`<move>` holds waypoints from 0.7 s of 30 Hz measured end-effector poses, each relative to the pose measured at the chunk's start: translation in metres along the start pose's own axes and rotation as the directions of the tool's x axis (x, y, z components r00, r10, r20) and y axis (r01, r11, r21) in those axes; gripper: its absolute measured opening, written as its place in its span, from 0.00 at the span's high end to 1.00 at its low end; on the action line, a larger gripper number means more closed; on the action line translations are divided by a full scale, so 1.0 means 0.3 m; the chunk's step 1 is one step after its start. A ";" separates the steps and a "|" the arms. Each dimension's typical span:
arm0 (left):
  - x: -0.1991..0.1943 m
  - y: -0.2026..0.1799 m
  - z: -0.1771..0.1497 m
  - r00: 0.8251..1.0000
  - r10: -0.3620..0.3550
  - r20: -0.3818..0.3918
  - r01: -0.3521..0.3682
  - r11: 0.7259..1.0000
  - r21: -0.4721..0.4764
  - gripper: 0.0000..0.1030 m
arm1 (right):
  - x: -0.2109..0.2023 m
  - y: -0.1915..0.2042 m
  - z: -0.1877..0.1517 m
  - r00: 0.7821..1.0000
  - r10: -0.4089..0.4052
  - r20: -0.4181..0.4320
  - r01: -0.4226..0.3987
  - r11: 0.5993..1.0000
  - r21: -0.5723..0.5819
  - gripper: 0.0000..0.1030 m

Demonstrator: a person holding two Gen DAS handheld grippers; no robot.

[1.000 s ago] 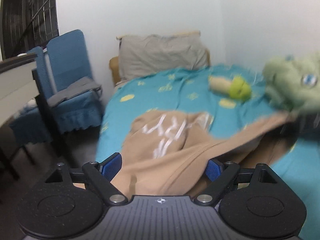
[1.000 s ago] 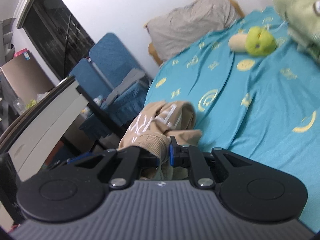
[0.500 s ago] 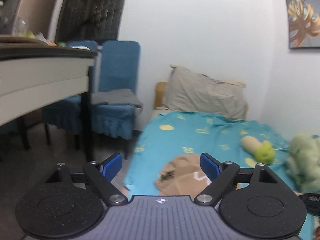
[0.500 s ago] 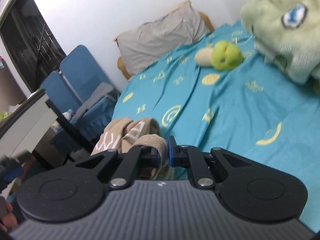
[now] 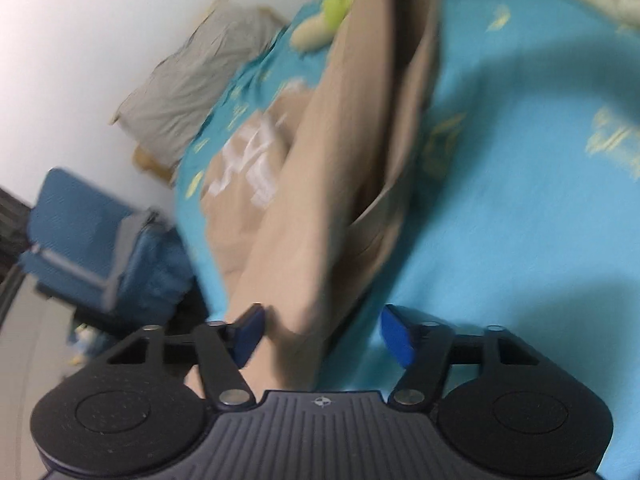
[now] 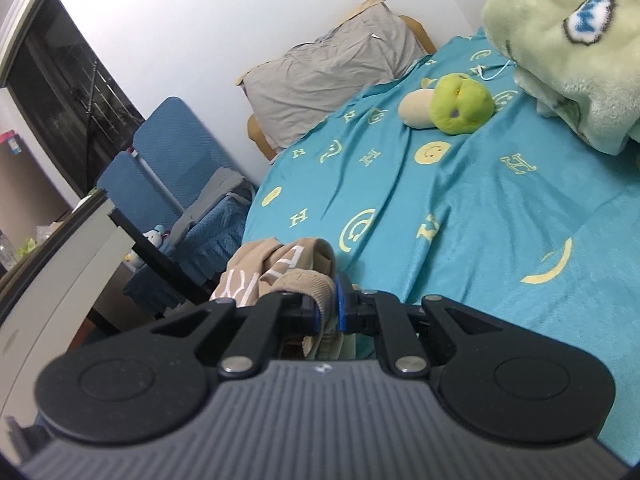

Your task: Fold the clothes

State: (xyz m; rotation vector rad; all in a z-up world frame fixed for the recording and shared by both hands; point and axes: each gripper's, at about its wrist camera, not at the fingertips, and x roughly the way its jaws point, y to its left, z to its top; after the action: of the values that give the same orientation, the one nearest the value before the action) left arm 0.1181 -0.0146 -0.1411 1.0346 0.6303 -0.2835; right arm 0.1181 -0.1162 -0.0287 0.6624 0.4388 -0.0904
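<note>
Tan sweatshirt (image 5: 320, 184) hangs over blue bed sheet (image 5: 520, 200). Right gripper (image 6: 326, 306) clenched tight on ribbed cuff. Left gripper (image 5: 320, 332) closing, cloth edge between jaws, pads not pinching yet. Catch edge deep, then pull both corners flat.

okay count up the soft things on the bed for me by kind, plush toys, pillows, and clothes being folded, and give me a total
Plush toys: 2, the small green and cream plush and the big pale green plush
Pillows: 1, the grey pillow
Clothes being folded: 1, the tan garment
Total: 4
</note>
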 end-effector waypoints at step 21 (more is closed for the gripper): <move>0.331 0.532 -0.160 0.863 -0.446 0.236 0.422 0.380 -0.823 0.77 | 0.128 0.009 -0.101 0.965 -0.098 -0.245 0.076 0.992 -0.100 0.89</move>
State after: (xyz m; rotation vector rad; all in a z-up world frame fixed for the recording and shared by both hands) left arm 0.2597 0.1130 -0.1055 -0.1520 0.9336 -0.3578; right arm 0.1423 -0.0935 -0.0645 0.5678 0.7112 -0.0705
